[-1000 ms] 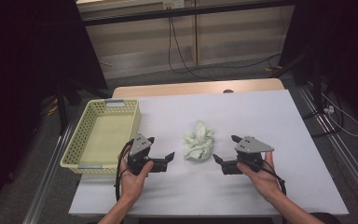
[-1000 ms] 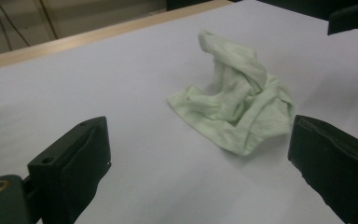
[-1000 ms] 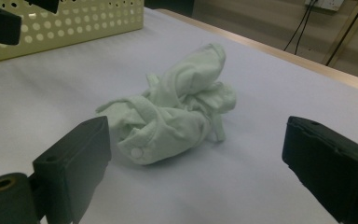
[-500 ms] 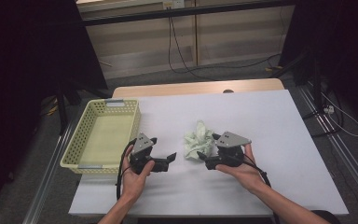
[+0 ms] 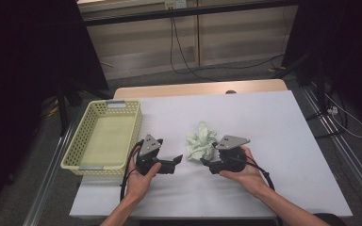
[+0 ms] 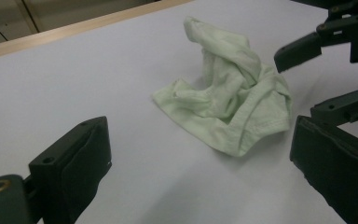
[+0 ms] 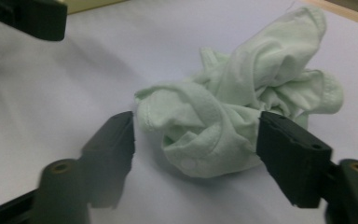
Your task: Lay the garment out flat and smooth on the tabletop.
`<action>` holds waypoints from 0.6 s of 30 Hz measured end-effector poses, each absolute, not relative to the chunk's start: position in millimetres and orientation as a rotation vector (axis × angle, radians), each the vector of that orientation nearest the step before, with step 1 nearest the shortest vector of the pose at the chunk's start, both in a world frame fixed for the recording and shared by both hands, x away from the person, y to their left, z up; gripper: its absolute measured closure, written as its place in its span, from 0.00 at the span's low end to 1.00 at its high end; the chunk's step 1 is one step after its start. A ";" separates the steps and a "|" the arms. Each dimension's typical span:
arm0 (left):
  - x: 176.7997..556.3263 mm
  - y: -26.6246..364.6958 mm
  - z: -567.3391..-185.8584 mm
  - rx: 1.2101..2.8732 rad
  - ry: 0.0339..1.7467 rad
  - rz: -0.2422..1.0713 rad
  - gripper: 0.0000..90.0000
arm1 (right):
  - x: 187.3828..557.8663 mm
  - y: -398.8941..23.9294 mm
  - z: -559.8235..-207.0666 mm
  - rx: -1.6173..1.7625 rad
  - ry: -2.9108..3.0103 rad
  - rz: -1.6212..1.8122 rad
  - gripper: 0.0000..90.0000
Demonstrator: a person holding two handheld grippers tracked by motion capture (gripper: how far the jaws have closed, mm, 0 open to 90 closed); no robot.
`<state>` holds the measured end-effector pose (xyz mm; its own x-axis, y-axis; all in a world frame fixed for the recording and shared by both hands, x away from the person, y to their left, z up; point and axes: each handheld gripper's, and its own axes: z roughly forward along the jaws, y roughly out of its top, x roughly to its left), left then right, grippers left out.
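Observation:
A crumpled pale green cloth [image 5: 201,143] lies on the white table [image 5: 268,117], a little in front of its middle. My right gripper [image 5: 207,163] rests low at the cloth's near right side. In the right gripper view the cloth [image 7: 242,102] bulges between the two black jaws of that gripper [image 7: 196,128]. They have just been closing and stand close at either side of it without squeezing it. My left gripper [image 5: 177,160] lies open to the left of the cloth. Its jaws [image 6: 200,140] stand wide apart, with the cloth [image 6: 228,107] a short way ahead.
A pale yellow plastic basket [image 5: 75,155] with nothing in it stands at the table's left edge, beside the left hand. A wooden strip [image 5: 198,88] runs along the table's far edge. Cables lie on the floor beyond.
The right hand has moved left up to the cloth, and its jaws now flank the cloth's edge. The left hand has stayed where it was.

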<state>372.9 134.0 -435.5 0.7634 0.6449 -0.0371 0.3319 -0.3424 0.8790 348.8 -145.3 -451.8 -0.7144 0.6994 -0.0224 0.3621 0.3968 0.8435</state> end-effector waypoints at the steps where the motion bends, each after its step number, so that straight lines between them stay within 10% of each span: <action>1: 373.9 133.9 -436.9 1.966 0.746 0.387 0.06 | 349.8 -144.3 -453.2 0.910 2.290 1.228 0.38; 18: 373.7 117.4 -445.4 2.031 0.679 0.356 0.09 | 358.1 -138.8 -463.0 0.860 2.284 1.139 0.75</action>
